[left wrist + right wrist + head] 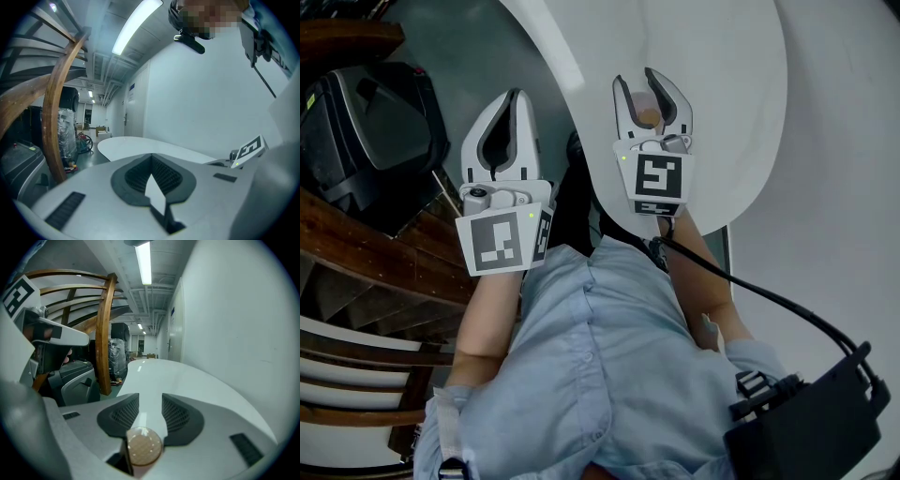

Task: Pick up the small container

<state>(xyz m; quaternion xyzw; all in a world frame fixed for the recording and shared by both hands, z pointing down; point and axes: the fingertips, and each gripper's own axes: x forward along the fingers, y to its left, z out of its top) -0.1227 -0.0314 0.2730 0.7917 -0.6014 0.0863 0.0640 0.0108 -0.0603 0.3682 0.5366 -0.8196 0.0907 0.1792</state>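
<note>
— Tan, cork-like lid point(144, 446) on the small container point(649, 116): where does the thing sit?

— Between the two jaws of the right gripper point(151, 397), far back toward their root rather than out at the tips. The head view shows it as a small tan disc in the same spot.

— How wide do those jaws stand?

— Roughly halfway. The dark ribbed pads point(176, 414) lie against the container's sides and seem to press on it. Ahead of it, a strip of tabletop shows through the gap between them.

— Is it resting on anything?

— It is over the white table point(741, 103), close to the curved edge. Whether its base touches the top, I cannot tell.

— And the left gripper point(517, 96)?

— Its jaws meet at the tips, leaving only a narrow teardrop opening behind them, and they hold nothing. It hangs just off the table's edge, over the grey floor point(473, 37), beside the right one.

— What lies around them?

— Each gripper carries a marker cube point(659, 176) at its rear. Below is the person's pale blue shirt point(609, 375). Curved wooden rails point(366, 272) run along the left, with a black and grey machine point(366, 131) above them. A cable point(769, 300) leads from the right gripper to a black box point(811, 431) at the lower right.
</note>
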